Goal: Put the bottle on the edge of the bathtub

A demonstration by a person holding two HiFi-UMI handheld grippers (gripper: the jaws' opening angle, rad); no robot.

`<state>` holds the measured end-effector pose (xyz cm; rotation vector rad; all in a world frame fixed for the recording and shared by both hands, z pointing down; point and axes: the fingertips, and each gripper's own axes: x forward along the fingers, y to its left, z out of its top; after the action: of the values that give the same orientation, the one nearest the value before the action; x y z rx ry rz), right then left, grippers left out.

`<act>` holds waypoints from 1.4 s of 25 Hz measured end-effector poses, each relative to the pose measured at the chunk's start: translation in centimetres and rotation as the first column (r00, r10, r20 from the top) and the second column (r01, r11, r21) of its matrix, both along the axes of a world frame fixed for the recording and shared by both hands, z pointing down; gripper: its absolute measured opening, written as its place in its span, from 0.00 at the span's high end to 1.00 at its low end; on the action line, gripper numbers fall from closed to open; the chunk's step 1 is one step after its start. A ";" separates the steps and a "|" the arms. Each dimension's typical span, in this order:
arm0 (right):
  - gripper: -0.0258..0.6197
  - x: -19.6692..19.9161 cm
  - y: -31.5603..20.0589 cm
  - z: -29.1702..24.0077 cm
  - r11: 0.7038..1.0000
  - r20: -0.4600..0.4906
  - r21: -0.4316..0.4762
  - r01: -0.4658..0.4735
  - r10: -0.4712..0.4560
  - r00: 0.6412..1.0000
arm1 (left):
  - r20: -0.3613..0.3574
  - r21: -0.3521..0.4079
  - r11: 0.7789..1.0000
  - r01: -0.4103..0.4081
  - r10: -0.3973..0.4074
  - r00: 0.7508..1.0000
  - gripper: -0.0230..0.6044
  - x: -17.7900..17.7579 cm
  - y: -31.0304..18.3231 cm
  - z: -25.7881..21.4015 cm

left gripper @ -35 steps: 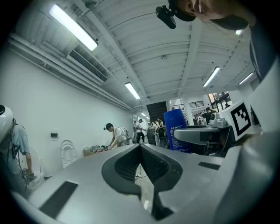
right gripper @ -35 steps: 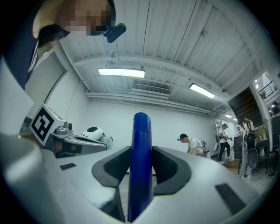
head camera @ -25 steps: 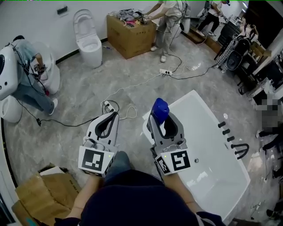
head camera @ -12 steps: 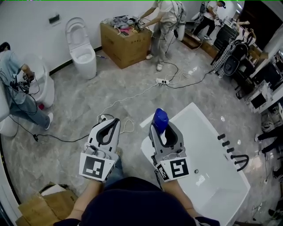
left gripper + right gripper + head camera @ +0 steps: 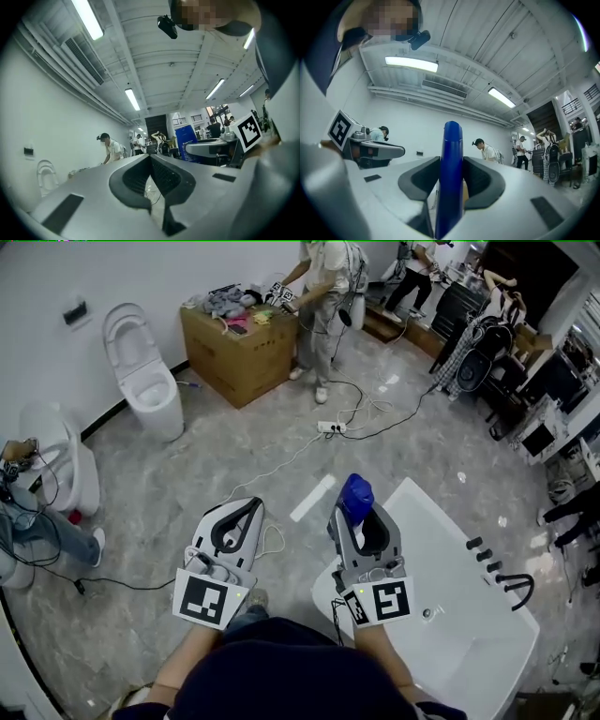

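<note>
My right gripper [image 5: 360,512] is shut on a blue bottle [image 5: 356,495], which sticks out past the fingertips. It hangs over the near left part of the white bathtub [image 5: 433,508], close to its far corner. In the right gripper view the blue bottle [image 5: 452,187] stands upright between the dark pads, and my right gripper [image 5: 452,161] presses on both its sides. My left gripper [image 5: 251,506] is held level over the grey floor left of the tub. Its tips meet with nothing between them, as my left gripper [image 5: 150,159] also shows in its own view.
Black tap knobs [image 5: 487,556] and a black spout [image 5: 514,587] sit on the tub's right rim. A power strip [image 5: 328,427] and cables lie on the floor ahead. Farther off are a toilet [image 5: 145,381], a cardboard box [image 5: 239,348], a standing person [image 5: 319,296] and a crouching person [image 5: 28,521].
The person has stepped on, and the room has slid left in the head view. Both grippers keep their pose, and the bottle stays gripped, a little lower and further right in the frame.
</note>
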<state>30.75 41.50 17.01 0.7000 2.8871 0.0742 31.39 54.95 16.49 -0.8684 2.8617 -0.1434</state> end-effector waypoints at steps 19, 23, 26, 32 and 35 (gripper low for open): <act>0.71 -8.4 -0.6 1.8 0.981 -0.034 -0.001 -0.194 0.194 0.980 | -0.065 0.029 0.977 -0.211 0.213 0.975 0.93 -10.8 -0.4 3.0; 0.71 -11.5 -2.4 0.9 0.978 0.001 0.002 -0.208 0.208 0.978 | -0.049 0.030 0.974 -0.225 0.226 0.973 0.93 -14.1 -2.0 2.6; 0.71 -14.8 -4.8 0.5 0.972 0.018 0.002 -0.234 0.234 0.972 | -0.047 0.031 0.968 -0.249 0.251 0.967 0.93 -17.6 -4.4 2.6; 0.71 -22.8 -10.6 0.1 0.957 0.020 0.003 -0.290 0.290 0.957 | -0.042 0.047 0.946 -0.320 0.322 0.946 0.93 -26.7 -11.1 1.4; 0.71 -26.8 -14.4 0.2 0.951 0.014 0.019 -0.310 0.309 0.951 | -0.049 0.045 0.939 -0.342 0.344 0.938 0.93 -31.3 -15.0 1.1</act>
<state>3.91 27.09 17.24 0.2416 2.9627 0.1475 0.08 39.94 17.57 -1.3642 2.6970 -0.0272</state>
